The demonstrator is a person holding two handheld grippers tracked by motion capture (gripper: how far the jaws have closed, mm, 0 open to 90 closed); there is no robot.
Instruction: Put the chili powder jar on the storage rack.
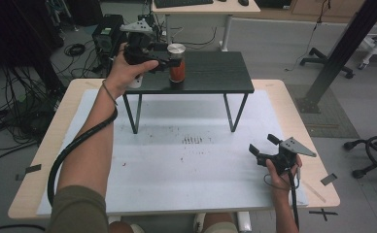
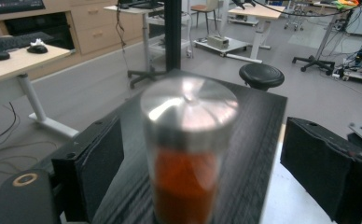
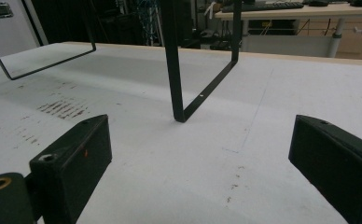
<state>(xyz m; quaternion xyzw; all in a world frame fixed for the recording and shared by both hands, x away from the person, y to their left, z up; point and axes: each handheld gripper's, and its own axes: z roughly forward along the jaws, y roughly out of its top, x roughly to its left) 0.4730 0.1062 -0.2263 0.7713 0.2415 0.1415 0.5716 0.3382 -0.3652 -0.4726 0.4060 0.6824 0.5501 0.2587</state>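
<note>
A clear jar (image 1: 177, 65) with a silver lid and orange-red contents stands upright on the left part of a small black raised table (image 1: 211, 73). My left gripper (image 1: 172, 59) reaches in from the left at the jar's height, held by a hand. In the left gripper view the jar (image 2: 188, 154) stands between the two jaws with a gap on each side, so the left gripper (image 2: 202, 172) is open around it. My right gripper (image 1: 263, 144) hovers low over the white mat at the front right, open, with nothing between its jaws (image 3: 200, 163).
The black table stands on thin metal legs (image 3: 174, 70) over a white mat (image 1: 177, 160) that covers a wooden tabletop. Dark smudges (image 1: 194, 141) mark the mat's middle. Desks, cables and chair bases surround the table on the floor.
</note>
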